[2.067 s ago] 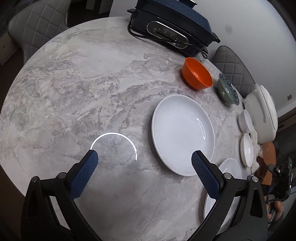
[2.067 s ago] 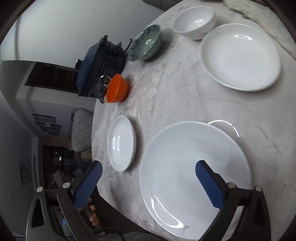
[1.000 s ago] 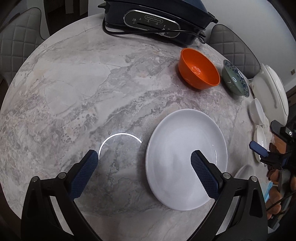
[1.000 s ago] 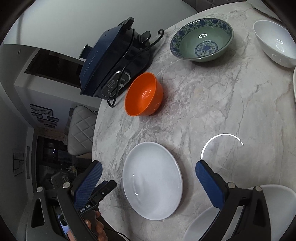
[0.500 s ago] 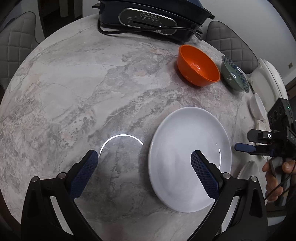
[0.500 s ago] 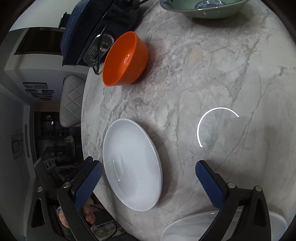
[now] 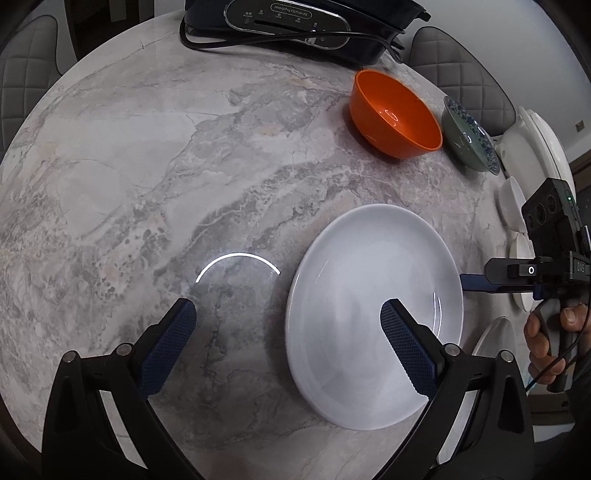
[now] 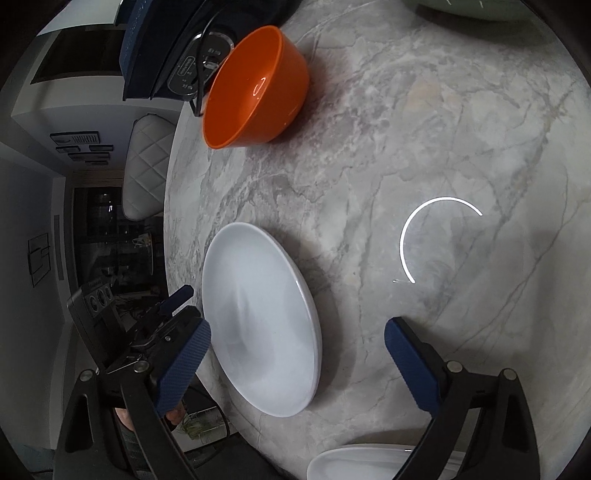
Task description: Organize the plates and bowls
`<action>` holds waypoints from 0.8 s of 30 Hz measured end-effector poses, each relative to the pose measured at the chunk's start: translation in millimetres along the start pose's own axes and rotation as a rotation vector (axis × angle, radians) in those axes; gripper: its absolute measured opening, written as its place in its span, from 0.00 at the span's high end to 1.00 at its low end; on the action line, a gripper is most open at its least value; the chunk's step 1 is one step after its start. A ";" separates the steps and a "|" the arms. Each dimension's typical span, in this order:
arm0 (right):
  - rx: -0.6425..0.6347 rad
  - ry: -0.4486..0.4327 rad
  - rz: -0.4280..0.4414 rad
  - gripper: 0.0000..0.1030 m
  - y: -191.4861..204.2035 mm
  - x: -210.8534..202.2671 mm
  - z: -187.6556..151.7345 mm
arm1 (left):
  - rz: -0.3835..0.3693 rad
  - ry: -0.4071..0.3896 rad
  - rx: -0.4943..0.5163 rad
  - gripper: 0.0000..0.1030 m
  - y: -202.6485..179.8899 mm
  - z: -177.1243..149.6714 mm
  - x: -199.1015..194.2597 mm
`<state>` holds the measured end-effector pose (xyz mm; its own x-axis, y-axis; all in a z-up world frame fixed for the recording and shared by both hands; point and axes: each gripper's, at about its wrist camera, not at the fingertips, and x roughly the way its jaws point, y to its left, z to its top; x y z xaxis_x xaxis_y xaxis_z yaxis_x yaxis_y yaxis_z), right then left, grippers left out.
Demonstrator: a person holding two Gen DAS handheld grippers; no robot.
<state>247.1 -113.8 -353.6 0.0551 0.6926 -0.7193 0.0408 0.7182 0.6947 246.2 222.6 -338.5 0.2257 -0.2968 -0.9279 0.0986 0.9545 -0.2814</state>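
Note:
A large white plate (image 7: 373, 310) lies on the marble table (image 7: 147, 166). My left gripper (image 7: 288, 339) is open above the plate's left rim, its right finger over the plate. My right gripper (image 8: 295, 354) is open, straddling the same plate (image 8: 258, 325); it shows at the plate's right edge in the left wrist view (image 7: 517, 273). An orange bowl (image 7: 395, 114) and a green patterned bowl (image 7: 469, 136) stand farther back. The orange bowl (image 8: 255, 92) lies beyond the plate in the right wrist view. Another white plate (image 8: 362, 463) sits at the near edge.
A dark electric grill (image 7: 295, 26) with its cord stands at the table's far side. A white cooker (image 7: 535, 147) and small white bowls (image 7: 511, 203) sit at the right edge. Grey padded chairs (image 7: 22, 85) surround the table.
My right gripper has swung from the plates on the right to the large white plate and closed in on it. My left gripper has moved slightly nearer the plate. Both stay open.

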 end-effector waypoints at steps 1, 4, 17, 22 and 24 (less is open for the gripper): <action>-0.007 0.003 0.002 0.09 0.3 0.4 0.8 | -0.007 0.008 0.003 0.02 -0.7 0.4 2.0; -0.023 0.016 0.006 0.16 0.6 0.6 2.5 | -0.019 0.021 0.001 0.02 -1.2 -0.8 5.0; -0.060 0.064 0.001 0.44 -3.8 5.1 2.0 | -0.116 0.092 -0.082 0.44 18.1 -13.4 13.3; -0.076 0.066 -0.018 0.45 0.1 6.6 -0.3 | -0.141 0.118 -0.110 0.44 25.2 -16.3 9.1; -0.081 0.070 -0.020 0.46 1.0 8.2 0.6 | -0.163 0.128 -0.113 0.49 26.4 -18.4 8.7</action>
<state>248.2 -107.4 -358.7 -0.0149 0.6791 -0.7339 -0.0400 0.7330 0.6791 232.9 245.8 -358.5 0.0907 -0.4480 -0.8894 0.0130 0.8936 -0.4488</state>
